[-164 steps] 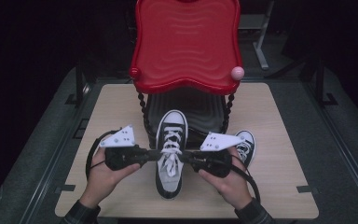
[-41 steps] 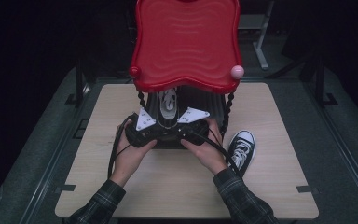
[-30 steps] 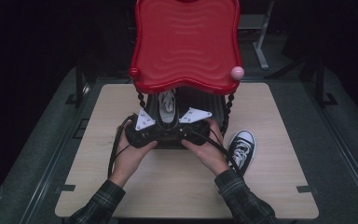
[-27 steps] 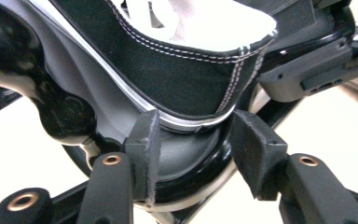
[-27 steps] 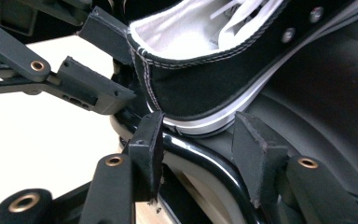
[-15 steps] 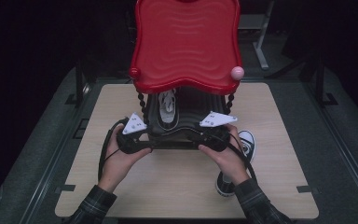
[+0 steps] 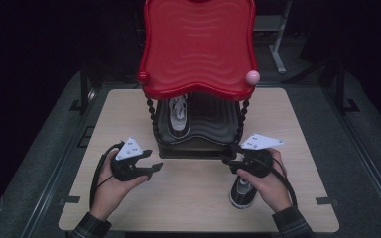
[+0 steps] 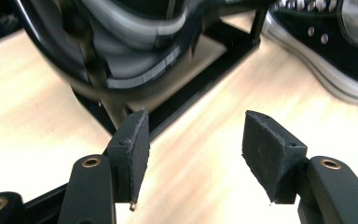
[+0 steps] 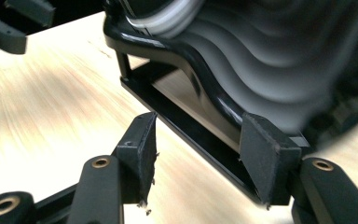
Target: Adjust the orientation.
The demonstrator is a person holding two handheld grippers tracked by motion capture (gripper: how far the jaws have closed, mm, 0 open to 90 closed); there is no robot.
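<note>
Light wooden table (image 7: pixel 198 198), rectangular, on dark floor. Red-topped two-tier rack (image 7: pixel 198 49) stands at table's far middle, black base frame flat on wood. One black-and-white sneaker (image 7: pixel 178 114) sits on rack's lower black shelf. Second sneaker (image 7: pixel 241 191) lies directly on table, near-right of rack, toe toward near edge.

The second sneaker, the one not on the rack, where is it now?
In the high view the second sneaker lies on the table near its front right, under the right gripper, right of the rack.
</note>
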